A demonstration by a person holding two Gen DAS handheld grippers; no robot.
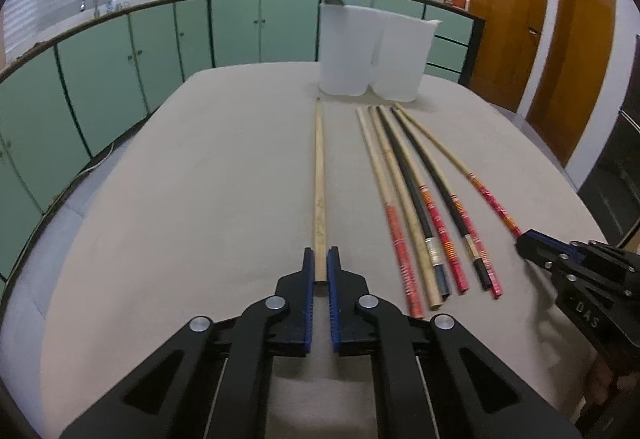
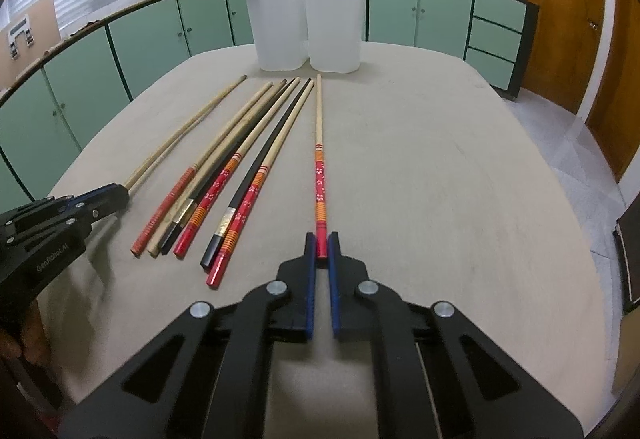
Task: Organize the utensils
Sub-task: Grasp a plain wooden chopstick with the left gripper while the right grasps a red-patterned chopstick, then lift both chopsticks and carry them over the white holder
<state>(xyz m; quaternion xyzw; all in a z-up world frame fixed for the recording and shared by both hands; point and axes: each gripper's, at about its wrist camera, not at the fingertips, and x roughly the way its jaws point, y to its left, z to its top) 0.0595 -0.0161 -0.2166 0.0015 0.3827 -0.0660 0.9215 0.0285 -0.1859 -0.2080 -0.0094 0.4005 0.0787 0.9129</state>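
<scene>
My left gripper (image 1: 320, 263) is shut on the near end of a plain wooden chopstick (image 1: 319, 175) that points toward the white holders. My right gripper (image 2: 321, 245) is shut on the red end of a red-patterned chopstick (image 2: 319, 159); it also shows at the right of the left wrist view (image 1: 532, 245). Between them several chopsticks lie in a row on the table: plain wood, black, and red-patterned ones (image 1: 424, 207) (image 2: 224, 175). The left gripper shows at the left of the right wrist view (image 2: 116, 195).
Two white plastic holders (image 1: 372, 51) (image 2: 308, 27) stand side by side at the far end of the beige table (image 1: 200, 179). Green kitchen cabinets (image 1: 120, 79) run behind, wooden doors (image 1: 508, 7) at the right.
</scene>
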